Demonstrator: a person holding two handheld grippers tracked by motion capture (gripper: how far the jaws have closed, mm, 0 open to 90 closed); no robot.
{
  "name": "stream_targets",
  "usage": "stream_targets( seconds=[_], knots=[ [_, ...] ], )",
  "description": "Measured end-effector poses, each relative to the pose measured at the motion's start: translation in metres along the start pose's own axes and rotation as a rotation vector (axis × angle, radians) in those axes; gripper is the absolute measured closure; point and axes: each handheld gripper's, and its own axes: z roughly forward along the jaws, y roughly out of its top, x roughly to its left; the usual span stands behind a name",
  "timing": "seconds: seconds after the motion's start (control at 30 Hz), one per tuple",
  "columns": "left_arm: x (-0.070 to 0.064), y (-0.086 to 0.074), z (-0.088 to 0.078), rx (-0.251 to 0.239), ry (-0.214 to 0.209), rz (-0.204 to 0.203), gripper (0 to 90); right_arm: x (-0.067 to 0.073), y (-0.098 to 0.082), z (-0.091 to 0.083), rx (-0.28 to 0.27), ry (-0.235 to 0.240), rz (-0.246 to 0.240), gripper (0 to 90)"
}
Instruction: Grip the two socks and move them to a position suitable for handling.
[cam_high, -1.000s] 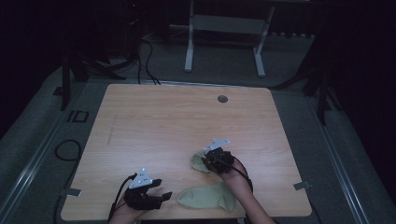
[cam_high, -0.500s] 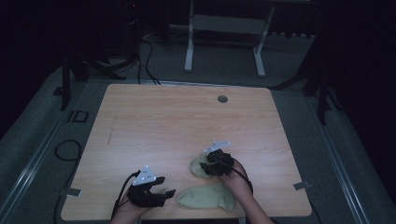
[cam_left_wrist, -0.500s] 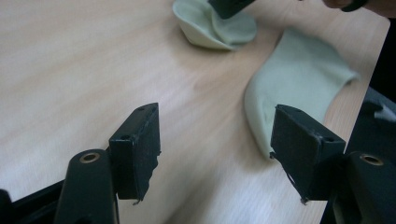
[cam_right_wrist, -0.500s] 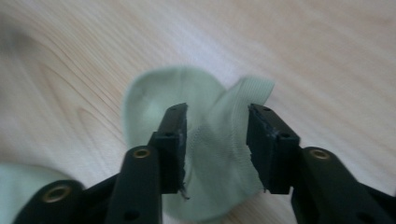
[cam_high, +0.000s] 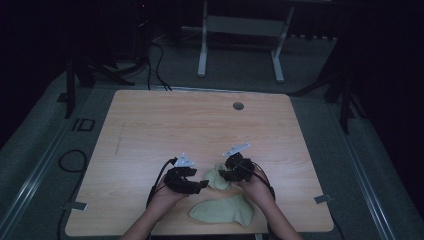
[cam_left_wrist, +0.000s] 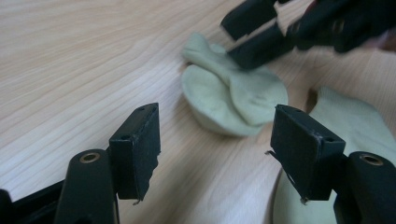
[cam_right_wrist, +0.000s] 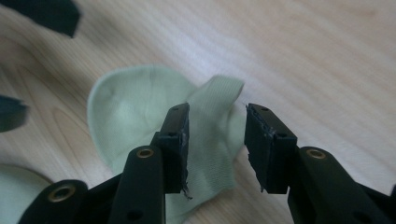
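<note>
Right gripper: jaws parted, just been closing slightly over the folded sock, not pressing it.
Left gripper: released, holding nothing.
Folded sock: lying ahead of left gripper, under right one.
Flat sock: lying beside both.

The pale green, folded knit-cloth sock beneath the right gripper looks soft, matt and finely ribbed. The light wooden table has a smooth, faintly sheened grain. The gripper's black plastic jaws are matt, their pad edges rough and frayed.
</note>
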Motion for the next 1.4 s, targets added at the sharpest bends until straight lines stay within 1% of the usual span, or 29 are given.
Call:
stream_targets(
  seconds=[0.03,0.1,0.13,0.17,0.2,0.27,0.3,0.33,0.37,0.4,0.43,0.47,0.5,0.6,0.67,0.7,0.77,0.83,0.87,0.97,1.0,1.03,1.1,1.2,1.23,1.27,1.33,1.37,1.4],
  knots=[
    [0.001,0.002,0.004,0.009,0.016,0.000,34.1,0.001,-0.001,0.003,0.014,0.001,-0.008,60.1],
    [0.004,0.003,0.013,0.034,0.012,-0.006,36.8,0.001,-0.003,0.008,0.031,0.005,-0.009,61.4],
    [0.005,0.003,0.017,0.044,0.019,-0.004,41.3,0.001,-0.004,0.011,0.046,0.007,-0.016,63.3],
    [0.006,0.003,0.020,0.061,0.017,0.006,43.4,0.002,-0.005,0.013,0.048,0.007,-0.019,64.5],
    [0.006,0.003,0.023,0.068,0.018,0.009,45.5,0.002,-0.006,0.013,0.043,0.010,-0.008,65.5],
    [0.006,0.004,0.027,0.087,0.007,0.016,51.5,0.003,-0.006,0.013,0.046,0.013,-0.022,69.0],
    [0.006,0.004,0.027,0.087,0.007,0.016,54.5,0.003,-0.006,0.013,0.046,0.013,-0.022,69.0],
    [0.005,0.004,0.031,0.095,-0.003,0.021,54.5,0.003,-0.006,0.013,0.045,0.013,-0.027,70.5],
    [0.004,0.005,0.032,0.101,-0.010,0.020,61.6,0.004,-0.006,0.013,0.046,0.014,-0.030,74.3],
    [0.002,0.005,0.033,0.105,-0.006,0.028,67.1,0.005,-0.006,0.013,0.047,0.013,-0.031,76.0],
    [0.001,0.005,0.033,0.101,0.002,0.026,71.7,0.006,-0.006,0.013,0.046,0.011,-0.033,77.6],
    [0.001,0.005,0.034,0.098,-0.006,0.020,79.1,0.007,-0.006,0.013,0.044,0.010,-0.037,79.5],
    [0.000,0.005,0.034,0.098,-0.005,0.026,85.3,0.007,-0.006,0.013,0.041,0.007,-0.034,81.1],
    [-0.001,0.006,0.031,0.101,0.005,0.032,87.0,0.009,-0.005,0.009,0.033,-0.007,-0.035,84.6],
    [-0.001,0.008,0.027,0.096,0.013,0.038,87.4,0.010,-0.003,0.003,0.015,-0.004,-0.034,85.2],
    [-0.001,0.009,0.025,0.095,0.014,0.043,87.4,0.011,-0.002,-0.002,0.004,-0.004,-0.038,85.2],
    [-0.001,0.011,0.020,0.083,0.009,0.035,87.5,0.010,0.000,-0.012,-0.026,-0.003,-0.037,85.5],
    [-0.002,0.013,0.014,0.083,0.012,0.050,87.5,0.008,0.003,-0.024,-0.057,0.000,-0.031,85.5],
    [-0.002,0.014,0.012,0.077,0.008,0.049,87.6,0.008,0.004,-0.030,-0.072,-0.001,-0.026,85.5],
    [-0.003,0.018,0.002,0.071,0.025,0.069,87.6,0.002,0.006,-0.046,-0.107,-0.006,-0.022,85.7],
    [-0.002,0.019,-0.001,0.065,0.032,0.069,87.5,0.000,0.005,-0.051,-0.113,-0.012,-0.016,85.7],
    [-0.001,0.020,-0.004,0.066,0.028,0.063,87.6,-0.002,0.004,-0.055,-0.121,-0.020,-0.013,85.7],
    [0.002,0.021,-0.009,0.062,0.037,0.061,87.5,-0.009,0.001,-0.062,-0.125,-0.016,0.008,85.7],
    [0.009,0.022,-0.011,0.077,0.034,0.060,87.5,-0.020,-0.008,-0.066,-0.120,-0.019,0.041,85.7],
    [0.009,0.022,-0.011,0.077,0.034,0.060,87.5,-0.023,-0.011,-0.066,-0.116,-0.020,0.048,85.7],
    [0.012,0.022,-0.010,0.091,0.038,0.058,87.5,-0.026,-0.014,-0.065,-0.107,-0.020,0.056,85.6],
    [0.016,0.022,-0.006,0.096,0.027,0.051,87.4,-0.031,-0.021,-0.062,-0.092,-0.024,0.068,85.6],
    [0.018,0.022,-0.004,0.106,0.024,0.052,87.4,-0.034,-0.024,-0.060,-0.081,-0.019,0.068,85.5],
    [0.019,0.022,-0.002,0.106,0.023,0.058,87.4,-0.037,-0.027,-0.057,-0.075,-0.018,0.080,85.5]
  ],
)
